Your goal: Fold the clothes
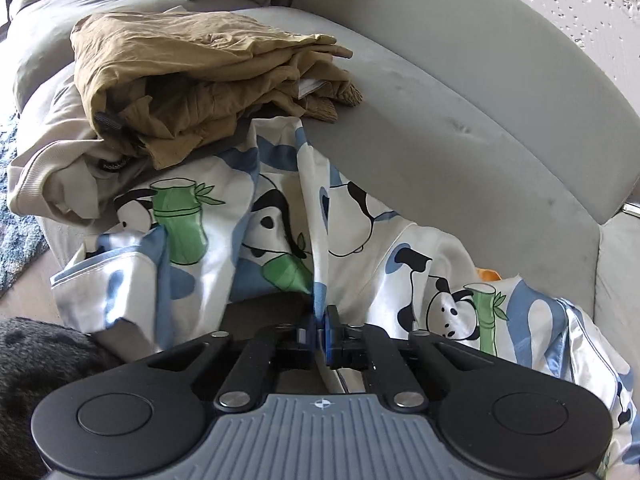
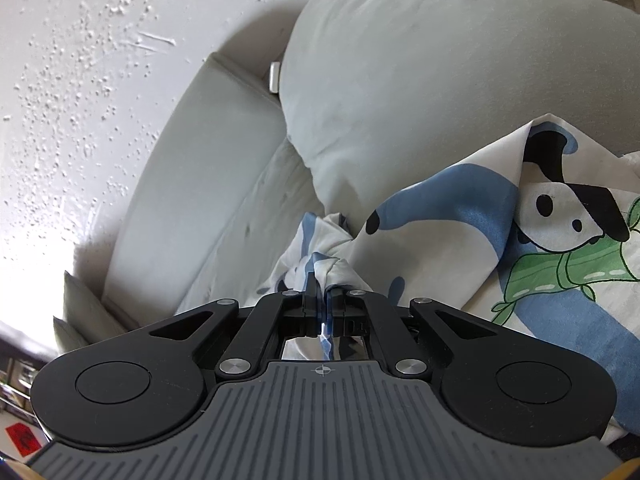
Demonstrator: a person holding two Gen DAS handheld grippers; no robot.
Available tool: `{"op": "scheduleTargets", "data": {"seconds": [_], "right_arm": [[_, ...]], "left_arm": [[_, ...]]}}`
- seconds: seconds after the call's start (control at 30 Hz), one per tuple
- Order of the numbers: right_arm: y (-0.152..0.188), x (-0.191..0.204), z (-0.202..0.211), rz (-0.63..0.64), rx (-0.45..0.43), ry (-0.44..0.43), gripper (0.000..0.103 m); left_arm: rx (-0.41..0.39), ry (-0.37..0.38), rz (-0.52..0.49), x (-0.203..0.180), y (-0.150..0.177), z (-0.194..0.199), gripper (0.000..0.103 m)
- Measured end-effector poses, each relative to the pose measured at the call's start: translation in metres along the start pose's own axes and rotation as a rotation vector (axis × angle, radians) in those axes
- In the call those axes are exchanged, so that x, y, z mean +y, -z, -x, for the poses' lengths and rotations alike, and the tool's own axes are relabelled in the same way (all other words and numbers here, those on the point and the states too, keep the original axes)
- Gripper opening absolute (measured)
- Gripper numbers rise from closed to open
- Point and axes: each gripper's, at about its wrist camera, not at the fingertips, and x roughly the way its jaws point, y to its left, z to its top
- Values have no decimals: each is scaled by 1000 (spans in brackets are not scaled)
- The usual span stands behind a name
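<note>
Left wrist view: our left gripper (image 1: 321, 320) pinches a fold of panda cloth (image 1: 224, 232) draped over the sofa (image 1: 460, 92); right gripper (image 2: 322, 292) pinches a bunched edge. Risks: slick cloth slipping out, or dragging the tan clothes (image 1: 180, 80) resting on it.

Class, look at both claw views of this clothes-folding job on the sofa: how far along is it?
Done: nothing looks neatly folded; the tan garment lies crumpled on the sofa, over a beige garment. In hand: the left claw and right claw are each shut on the panda-print garment, which hangs wrinkled. Left: fold it, then the other two.
</note>
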Motion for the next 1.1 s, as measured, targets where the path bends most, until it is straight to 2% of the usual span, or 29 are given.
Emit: {"op": "scheduleTargets", "data": {"seconds": [0.07,0.17,0.33,0.43,0.53,0.63,0.73,0.8,0.87,0.93,1.0,1.1], "right_arm": [[-1,-1,1,-7,1,-2,2],[-3,-3,4,-17,2,-5,2],[-13,5,16,-33,7,-37,2],[-29,27,36,-18,-29,-112,2],[-47,60,73,37,-130,-224,2],[-61,91,113,91,-228,-333,2],[-72,118,144,122,-255,-386,2],[-78,133,167,150,-292,-442,2],[-80,151,196,246,-385,-467,2],[-86,168,206,318,-382,-378,2],[-97,167,206,237,-286,-380,2],[-92,174,215,289,-303,-369,2]], "left_arm": [[-9,43,30,9,0,7,1],[-46,183,132,31,-3,26,1],[-154,551,420,73,-23,72,0],[-261,771,516,84,-38,111,0],[-331,940,568,87,-47,144,0],[-344,1025,592,81,-54,168,0],[-354,1131,594,77,-62,197,0],[-408,1223,591,78,-68,220,0],[-480,1255,586,79,-71,245,0],[-492,1231,578,76,-74,256,0],[-482,1161,547,69,-74,260,0],[-470,1111,530,65,-73,247,0]]}}
